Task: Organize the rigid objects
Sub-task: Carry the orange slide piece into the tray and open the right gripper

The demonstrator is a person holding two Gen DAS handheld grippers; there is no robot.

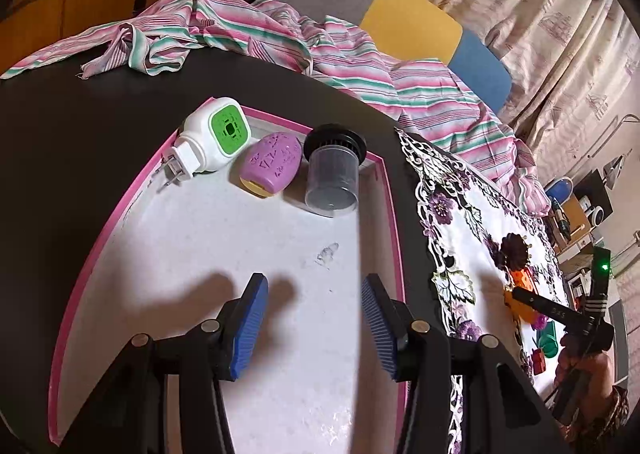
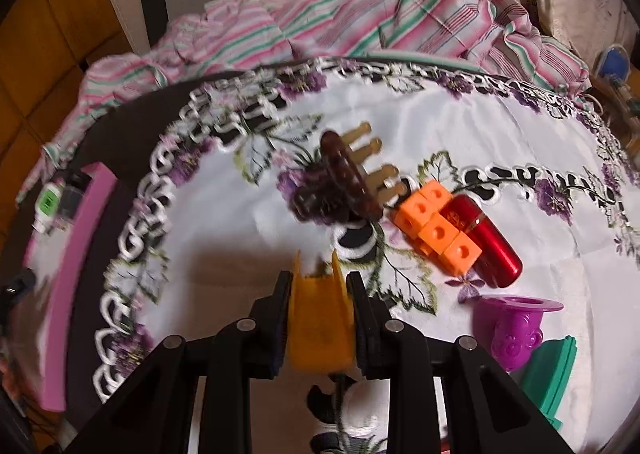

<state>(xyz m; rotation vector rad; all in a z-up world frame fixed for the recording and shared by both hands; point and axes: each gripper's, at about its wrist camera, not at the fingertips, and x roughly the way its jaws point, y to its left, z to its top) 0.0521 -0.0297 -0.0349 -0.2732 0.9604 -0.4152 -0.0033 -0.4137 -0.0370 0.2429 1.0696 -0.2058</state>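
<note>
Left wrist view: your left hand-held gripper [image 1: 314,328] hangs with its jaws spread, holding nothing, over the pink-rimmed tray [image 1: 394,214]. At the tray's far end 3 things lie in a row: white plug-in [image 1: 212,140], purple egg-shaped case [image 1: 271,164], dark cylinder [image 1: 332,178].

Right wrist view: your right hand-held gripper [image 2: 318,290] is clamped on a yellow piece [image 2: 318,326], its long axis pointing forward along the fingers, above the embroidered cloth [image 2: 224,222] on the counter [image 2: 132,134].

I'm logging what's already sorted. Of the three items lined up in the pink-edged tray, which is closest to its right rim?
The dark, translucent cylindrical container, lying on its side in the far right corner. The purple egg-shaped case sits mid-row; the white-and-green plug-in device is leftmost.
</note>
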